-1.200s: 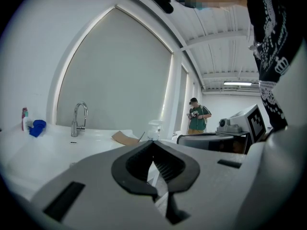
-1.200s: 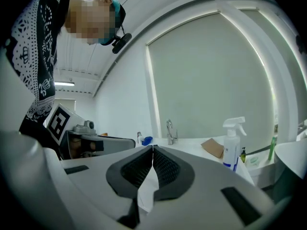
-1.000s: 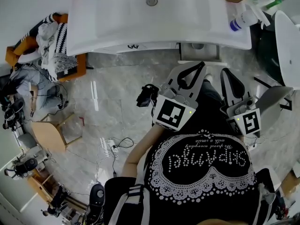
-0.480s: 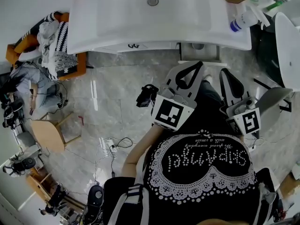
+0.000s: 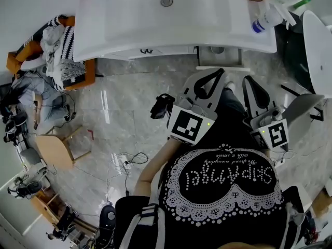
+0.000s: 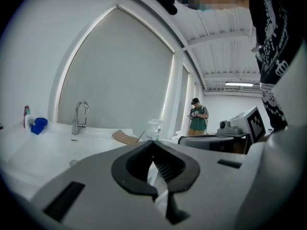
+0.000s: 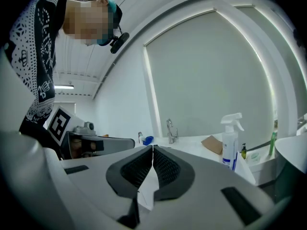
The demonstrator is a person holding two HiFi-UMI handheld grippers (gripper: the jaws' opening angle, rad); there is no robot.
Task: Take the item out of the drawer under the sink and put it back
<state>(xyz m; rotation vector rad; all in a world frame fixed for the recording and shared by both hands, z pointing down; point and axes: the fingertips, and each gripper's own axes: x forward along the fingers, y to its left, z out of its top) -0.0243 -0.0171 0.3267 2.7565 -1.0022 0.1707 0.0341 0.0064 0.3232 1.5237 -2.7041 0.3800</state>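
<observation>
The jaws of the left gripper (image 6: 153, 145) are pressed together with nothing between them, and those of the right gripper (image 7: 152, 148) are likewise closed and empty. Both are held about level by the person's chest, short of the white moulded sink bench (image 5: 207, 25). The white drawer front (image 5: 155, 51) beneath it shows only as a thin strip. The item is nowhere in sight, so taking it out and putting it back both appear still to do.
</observation>
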